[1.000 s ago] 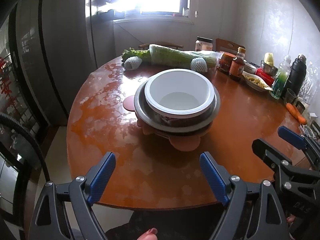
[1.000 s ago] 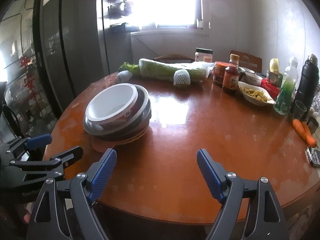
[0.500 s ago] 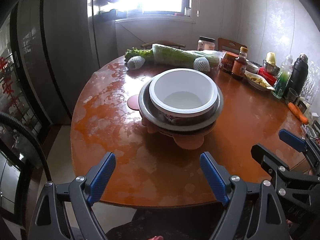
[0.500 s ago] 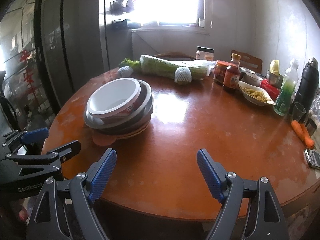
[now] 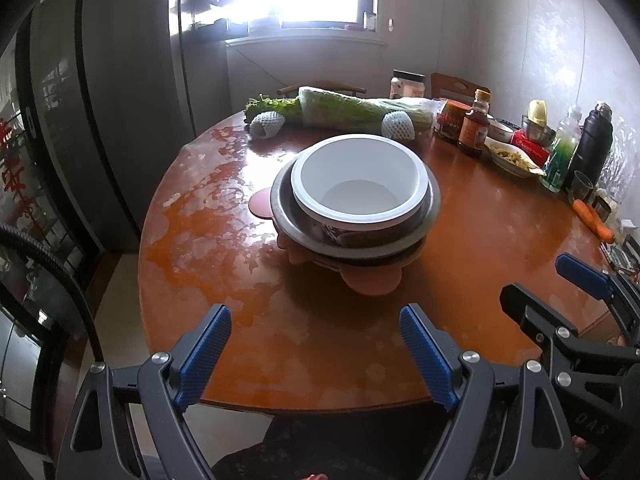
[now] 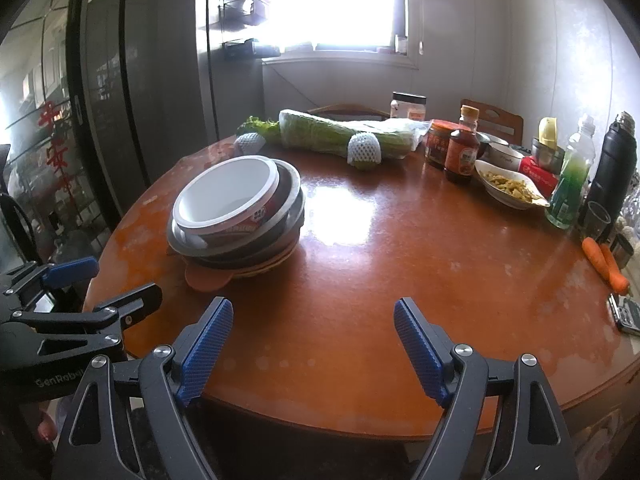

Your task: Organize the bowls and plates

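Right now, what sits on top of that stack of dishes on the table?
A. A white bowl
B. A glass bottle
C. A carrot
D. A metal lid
A: the white bowl rests, open side up and empty, inside the metal dish at the top of the stack.

The worktop (image 5: pixel 224 240) looks like glossy orange-brown wood, with pale worn patches on the side left of the stack. In this stack, the top bowl (image 5: pixel 358 184) is smooth white plastic or paper with a printed wall, the bowl under it (image 5: pixel 434 204) is dull grey metal, and the lowest piece (image 5: pixel 374 280) is matt pink, perhaps silicone. Both tongs (image 5: pixel 316 350) (image 6: pixel 314 338) have ribbed blue pads on matt black frames.
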{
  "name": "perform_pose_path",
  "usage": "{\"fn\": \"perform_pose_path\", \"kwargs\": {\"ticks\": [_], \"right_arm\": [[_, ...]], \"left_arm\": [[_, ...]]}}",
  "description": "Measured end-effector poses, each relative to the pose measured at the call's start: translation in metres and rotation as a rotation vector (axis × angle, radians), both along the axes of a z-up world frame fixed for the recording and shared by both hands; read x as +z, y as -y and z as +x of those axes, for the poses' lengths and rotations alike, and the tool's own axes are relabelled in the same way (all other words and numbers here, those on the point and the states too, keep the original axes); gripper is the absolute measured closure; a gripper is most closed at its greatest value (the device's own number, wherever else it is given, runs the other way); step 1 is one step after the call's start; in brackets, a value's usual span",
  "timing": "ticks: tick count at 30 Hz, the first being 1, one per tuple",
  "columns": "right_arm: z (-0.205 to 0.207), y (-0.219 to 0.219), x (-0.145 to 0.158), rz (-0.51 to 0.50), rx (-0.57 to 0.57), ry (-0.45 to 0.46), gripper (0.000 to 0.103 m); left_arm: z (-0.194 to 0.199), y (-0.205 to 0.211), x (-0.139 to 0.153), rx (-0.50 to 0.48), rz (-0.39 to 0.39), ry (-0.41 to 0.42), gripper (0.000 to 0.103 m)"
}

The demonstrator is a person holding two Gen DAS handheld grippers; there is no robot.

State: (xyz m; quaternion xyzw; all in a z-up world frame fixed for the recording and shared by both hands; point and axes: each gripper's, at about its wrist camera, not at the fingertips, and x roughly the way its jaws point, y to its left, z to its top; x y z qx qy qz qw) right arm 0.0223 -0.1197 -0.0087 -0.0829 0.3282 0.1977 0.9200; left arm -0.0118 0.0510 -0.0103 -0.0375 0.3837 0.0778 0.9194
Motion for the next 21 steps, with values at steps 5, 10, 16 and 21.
{"fn": "perform_pose_path", "kwargs": {"ticks": [5,10,16,21], "right_arm": [[-0.001,0.0009,0.0007,0.0,-0.001,-0.006,0.019],[-0.0014,0.0008,-0.0001,-0.004,0.007,-0.01,0.019],[0.0,0.0002,-0.001,0.001,0.004,-0.013,0.019],[0.0001,0.0002,-0.0012,0.0,0.006,-0.014,0.019]], "left_arm": [[0.0006,0.0004,0.0001,0.002,0.003,0.001,0.017],[0.0012,0.0013,-0.0013,-0.002,0.005,-0.005,0.017],[0.0014,0.001,-0.002,-0.001,0.004,-0.005,0.017],[0.0016,0.0011,-0.0025,-0.003,0.006,-0.006,0.017]]}}
